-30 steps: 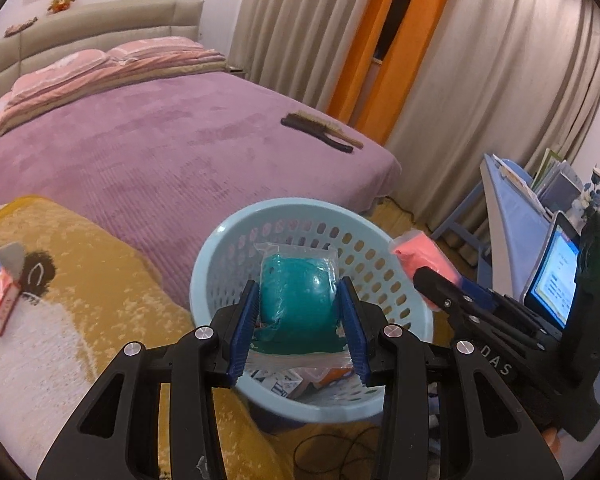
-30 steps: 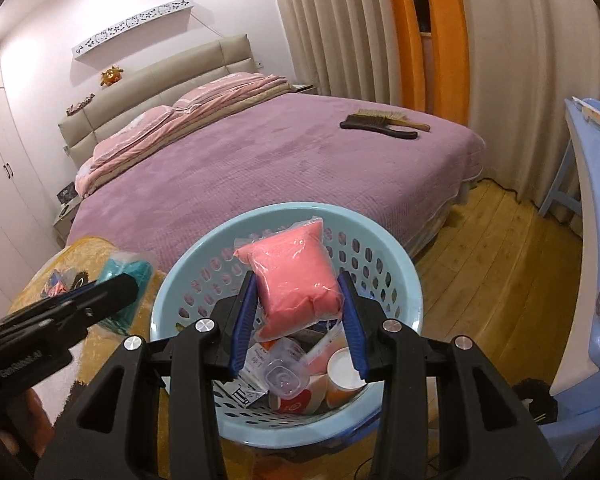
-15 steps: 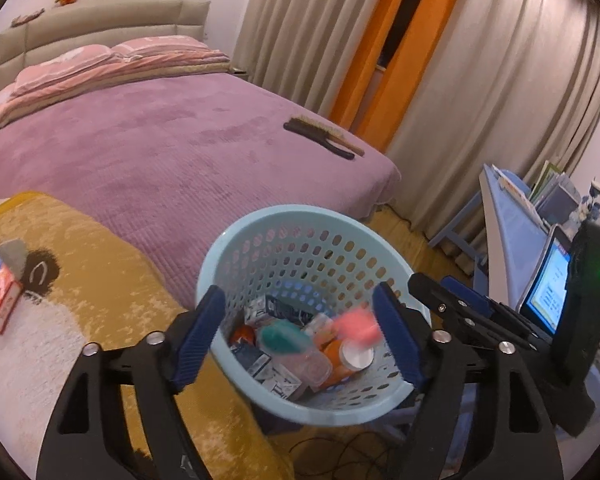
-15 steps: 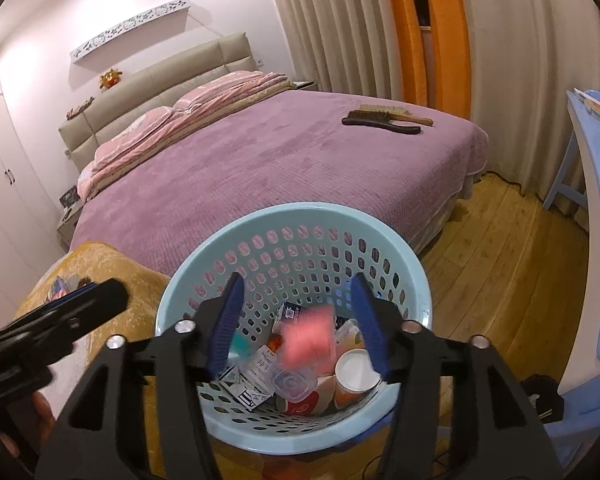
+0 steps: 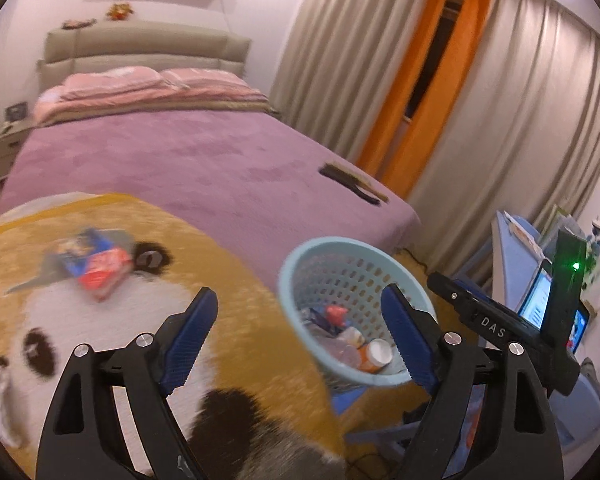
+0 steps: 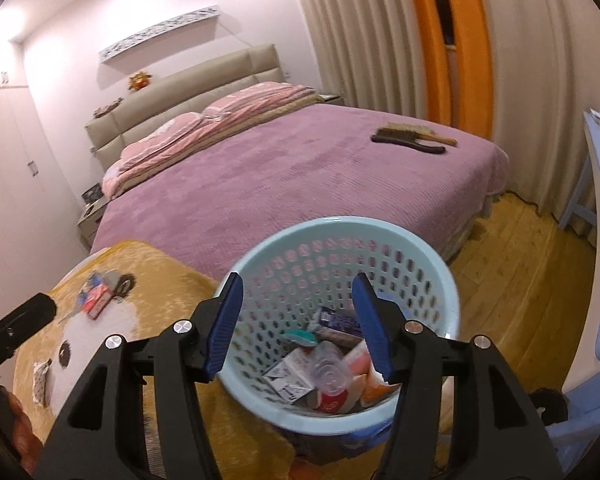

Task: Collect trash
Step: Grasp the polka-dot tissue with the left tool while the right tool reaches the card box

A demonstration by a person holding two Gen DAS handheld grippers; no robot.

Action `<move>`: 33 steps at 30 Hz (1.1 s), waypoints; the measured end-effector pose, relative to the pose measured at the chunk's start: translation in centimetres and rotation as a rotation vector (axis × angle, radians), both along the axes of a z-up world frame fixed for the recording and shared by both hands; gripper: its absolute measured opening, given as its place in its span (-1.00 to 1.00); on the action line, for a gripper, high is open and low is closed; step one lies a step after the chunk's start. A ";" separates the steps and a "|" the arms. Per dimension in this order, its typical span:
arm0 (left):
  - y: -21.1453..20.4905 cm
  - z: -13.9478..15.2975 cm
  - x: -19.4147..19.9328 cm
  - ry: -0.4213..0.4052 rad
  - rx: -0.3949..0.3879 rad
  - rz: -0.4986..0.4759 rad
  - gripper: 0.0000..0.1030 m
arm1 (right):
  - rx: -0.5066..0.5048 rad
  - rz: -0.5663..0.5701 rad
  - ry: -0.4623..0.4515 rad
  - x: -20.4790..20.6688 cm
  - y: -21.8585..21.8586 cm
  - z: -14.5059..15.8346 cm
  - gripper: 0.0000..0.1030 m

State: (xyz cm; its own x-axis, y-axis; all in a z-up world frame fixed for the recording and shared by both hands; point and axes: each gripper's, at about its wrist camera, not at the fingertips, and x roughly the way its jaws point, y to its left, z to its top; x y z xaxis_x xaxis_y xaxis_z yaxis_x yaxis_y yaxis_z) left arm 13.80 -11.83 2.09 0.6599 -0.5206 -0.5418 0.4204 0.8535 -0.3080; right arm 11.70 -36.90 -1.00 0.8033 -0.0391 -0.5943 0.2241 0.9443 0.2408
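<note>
Trash already fills the blue basket [image 6: 340, 236], which sits right under my right gripper [image 6: 298, 320]; its jaws have just been opening and stand apart, empty. My left gripper [image 5: 300, 334] has opened wider still, nothing between its pads, with the basket now off to its right. Ahead and left of it lies a red-and-blue packet [image 5: 94, 266] on the yellow plush blanket [image 5: 228, 280]. My worry: that view is blurred, so I could overshoot or pinch pile instead of packet.
</note>
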 end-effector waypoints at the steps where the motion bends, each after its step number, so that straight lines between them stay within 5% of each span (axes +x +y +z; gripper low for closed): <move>1: 0.9 0.2 -0.4 -0.008 0.001 0.019 0.59 | -0.003 0.012 -0.004 0.0 0.6 0.2 0.04; 9: 9.9 0.9 -3.2 -0.034 0.044 0.258 0.59 | -0.053 0.141 -0.036 0.2 7.0 1.4 0.12; 18: 18.9 -3.5 -4.3 0.065 0.135 0.489 0.59 | -0.069 0.295 -0.028 1.3 13.8 0.5 0.18; 25: 20.7 -6.8 -3.6 0.130 0.207 0.520 0.57 | -0.110 0.395 0.003 2.8 18.6 -0.5 0.20; 33: 20.2 -9.3 -2.3 0.184 0.257 0.498 0.14 | -0.159 0.518 -0.022 6.5 23.5 0.8 0.39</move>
